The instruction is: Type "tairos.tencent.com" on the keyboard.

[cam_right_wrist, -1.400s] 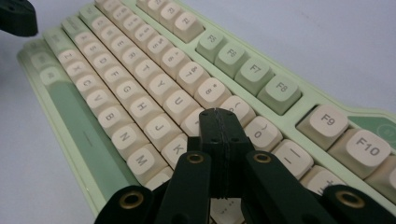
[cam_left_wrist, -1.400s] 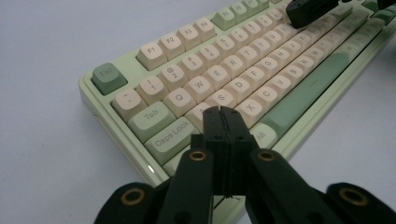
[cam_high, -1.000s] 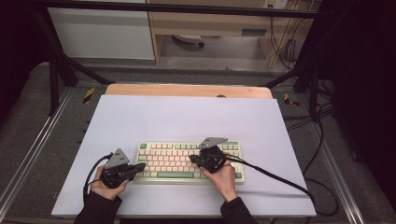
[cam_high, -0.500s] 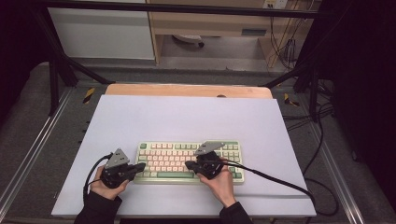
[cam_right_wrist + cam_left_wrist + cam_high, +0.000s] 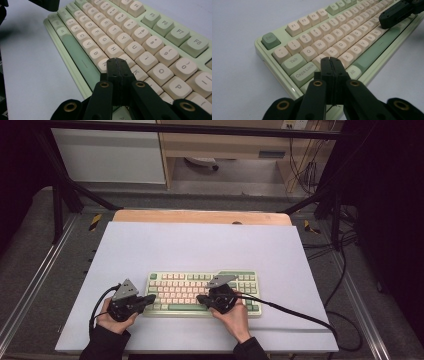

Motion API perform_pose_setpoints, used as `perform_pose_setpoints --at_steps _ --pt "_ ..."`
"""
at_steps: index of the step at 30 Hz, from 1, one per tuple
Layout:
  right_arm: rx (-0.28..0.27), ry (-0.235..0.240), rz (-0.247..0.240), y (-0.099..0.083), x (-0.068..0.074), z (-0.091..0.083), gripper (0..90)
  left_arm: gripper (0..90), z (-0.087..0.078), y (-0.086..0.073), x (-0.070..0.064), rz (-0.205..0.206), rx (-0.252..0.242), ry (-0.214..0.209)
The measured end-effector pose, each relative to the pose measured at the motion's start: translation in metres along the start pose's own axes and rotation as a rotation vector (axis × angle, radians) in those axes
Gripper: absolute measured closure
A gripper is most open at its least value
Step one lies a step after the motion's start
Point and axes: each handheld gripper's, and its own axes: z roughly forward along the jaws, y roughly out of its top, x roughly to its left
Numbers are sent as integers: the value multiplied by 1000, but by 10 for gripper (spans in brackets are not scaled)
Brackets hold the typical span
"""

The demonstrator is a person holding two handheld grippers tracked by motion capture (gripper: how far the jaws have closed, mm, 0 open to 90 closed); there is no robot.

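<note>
Keyboard (image 5: 202, 292) near the worktop's (image 5: 200, 245) front edge: both closed, empty jaw pairs hover over keys; broad tips could press neighbouring keys.

A keyboard (image 5: 200, 293) lies flat on the white counter (image 5: 200, 245), near the front edge and a little right of the middle. Its long side runs left to right. The case is pale green. Most keys are cream with grey letters. The space bar (image 5: 377, 47), Esc key (image 5: 270, 40) and some edge keys are darker green.
</note>
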Motion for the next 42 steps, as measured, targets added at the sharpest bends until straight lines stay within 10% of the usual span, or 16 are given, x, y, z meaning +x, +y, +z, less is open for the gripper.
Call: perform_pose_setpoints --at_steps 21,42 --pt "-51 -52 11 5 -11 -38 844 859 -5 2 2 -1 -8 -8" --pt "-101 -169 135 -53 -64 -106 135 239 -12 -11 16 -1 42 -4"
